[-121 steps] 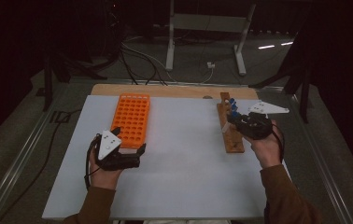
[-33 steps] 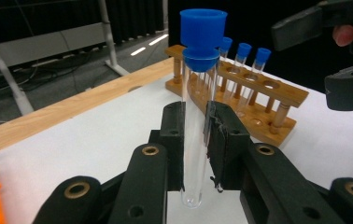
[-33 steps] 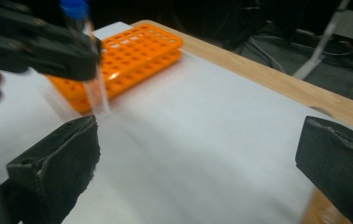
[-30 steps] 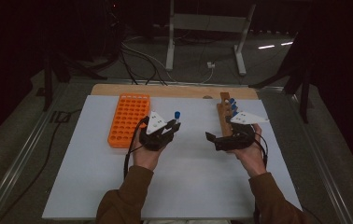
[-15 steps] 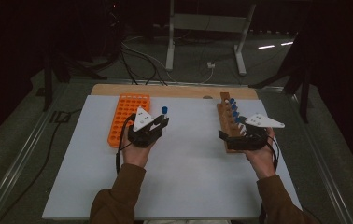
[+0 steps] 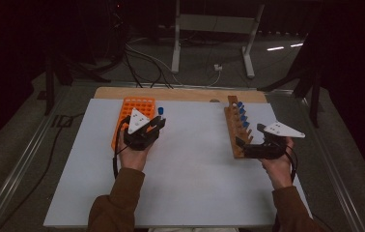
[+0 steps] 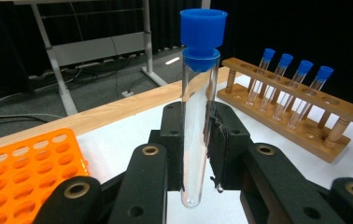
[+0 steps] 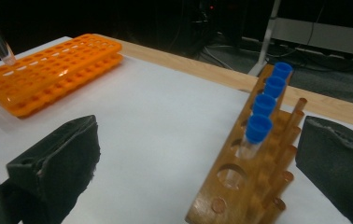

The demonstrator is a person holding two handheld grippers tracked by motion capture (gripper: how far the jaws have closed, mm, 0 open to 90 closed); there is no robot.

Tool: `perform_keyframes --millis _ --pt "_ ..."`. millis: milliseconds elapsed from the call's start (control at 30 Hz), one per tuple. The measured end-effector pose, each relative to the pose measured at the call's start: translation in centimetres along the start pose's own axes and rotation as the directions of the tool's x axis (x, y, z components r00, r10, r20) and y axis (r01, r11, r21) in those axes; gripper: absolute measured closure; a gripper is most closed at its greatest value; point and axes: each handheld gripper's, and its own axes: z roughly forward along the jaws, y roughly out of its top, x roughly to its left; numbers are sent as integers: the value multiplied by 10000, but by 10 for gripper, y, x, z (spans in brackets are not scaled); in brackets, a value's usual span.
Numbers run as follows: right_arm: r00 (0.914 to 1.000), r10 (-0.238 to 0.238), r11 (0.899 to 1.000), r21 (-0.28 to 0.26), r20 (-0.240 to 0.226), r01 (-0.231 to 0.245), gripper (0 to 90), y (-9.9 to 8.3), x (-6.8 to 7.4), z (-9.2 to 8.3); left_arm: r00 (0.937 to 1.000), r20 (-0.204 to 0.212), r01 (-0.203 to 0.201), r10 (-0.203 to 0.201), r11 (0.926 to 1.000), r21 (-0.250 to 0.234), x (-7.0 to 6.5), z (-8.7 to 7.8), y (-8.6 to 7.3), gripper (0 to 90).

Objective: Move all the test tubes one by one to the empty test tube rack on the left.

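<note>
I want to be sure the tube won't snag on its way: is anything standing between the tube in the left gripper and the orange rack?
Nothing visible does. The left gripper holds the tube upright right beside the orange rack, with only bare white table between.

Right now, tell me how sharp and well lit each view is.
High view: dim, dark surroundings, white table evenly lit. Left gripper view: test tube crisp, light glare on its glass, wooden rack slightly soft. Right gripper view: near fingers blurred, orange rack clear.

Probably a lab, wooden tube rack [image 6: 237, 126], orange rack [image 6: 131, 116], dark surroundings
</note>
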Motion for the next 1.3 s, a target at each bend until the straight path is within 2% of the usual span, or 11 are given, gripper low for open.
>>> perform_keyframes --millis 400,833,1100,1300 --pt "9997 244 9996 -114 83 -243 1 -14 -6 -12 9989 -446 142 -142 9999 6 16 -8 -8 779" --pt "9984 560 9983 -186 88 -558 1 -20 -11 -14 9948 -900 496 -473 9985 234 31 -15 -29 779" --pt "9977 673 9976 -195 80 -671 1 -22 -11 -15 9917 -1128 674 -618 9966 465 35 -14 -43 779" --pt "9970 771 9968 -218 103 -769 1 -22 -13 -16 9919 -1202 523 -418 9949 859 36 -10 -54 778"
